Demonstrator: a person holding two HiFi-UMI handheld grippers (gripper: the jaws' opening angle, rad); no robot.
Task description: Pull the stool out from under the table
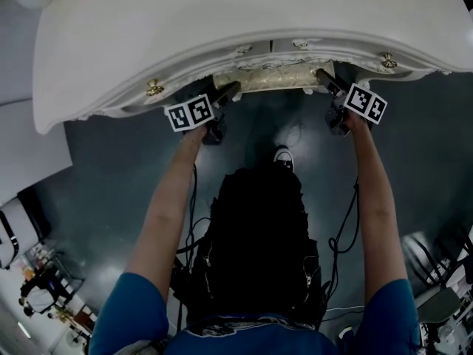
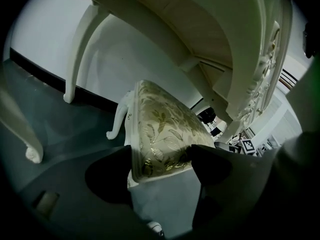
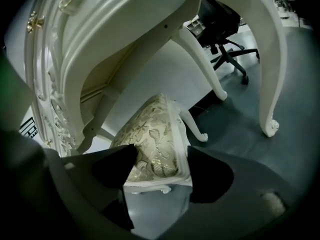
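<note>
Head view, looking steeply down: one stool (image 1: pixel 275 75) sits tucked under one white ornate table (image 1: pixel 222 28). Only a strip of its cream-and-gold floral cushion shows below the carved front edge. Two hand-held grippers reach in to it. The left gripper (image 1: pixel 226 95) is at the seat's left end and the right gripper (image 1: pixel 329 81) is at its right end. Each carries one cube of square markers.

In the left gripper view the jaws stand wide and close on the seat's edge, one on the cushion and the other against the white rim beneath. The right gripper view shows the same hold at the other end. Each of those views shows one curved stool leg (image 2: pixel 118 119) and two curved table legs (image 3: pixel 206 59).

The table front bears two brass-coloured knobs (image 1: pixel 154 87). The floor (image 1: pixel 111 168) is smooth dark grey, and a white wall (image 2: pixel 45 34) rises behind the table. One black office chair (image 3: pixel 220 19) on castors stands beyond the table.

The tabletop hides most of the stool from above, and the jaw tips go out of sight under its edge. The person's dark chest gear (image 1: pixel 259 235) covers the middle of the floor, and one shoe (image 1: pixel 283 156) shows past it. Clutter at both lower corners is too small to identify.
</note>
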